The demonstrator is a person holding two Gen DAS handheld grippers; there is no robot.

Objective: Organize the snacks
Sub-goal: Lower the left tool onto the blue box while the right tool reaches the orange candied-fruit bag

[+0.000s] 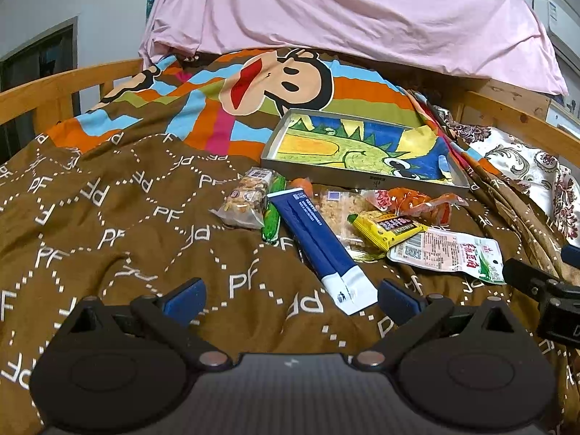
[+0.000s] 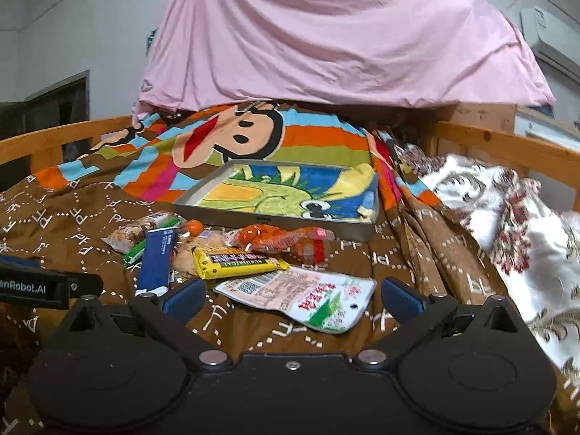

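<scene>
A: Right wrist view: snacks heaped just in front of the tray [image 2: 275, 223], landmark. The tray holds none yet. Right gripper [image 2: 290, 299] jaws wide, empty, hovering over the white-green pouch [image 2: 308, 299], the snack nearest me and farthest from the tray.

B: Risks?

A: Brown quilt [image 2: 90, 224] is soft and rumpled; a pad could snag cloth with the flat pouch. The tray sits tilted on folds, so dropped items may slide.

B: Left side?

A: Left gripper [image 1: 290, 299] jaws wide, empty, short of the blue tube [image 1: 315, 239], which lies left of the pile.

B: Room?

A: Pink sheet [image 2: 326, 36] behind the tray, wooden bed rail [image 2: 507, 145] beyond; yellow bar [image 2: 232, 262] mid-pile.
</scene>
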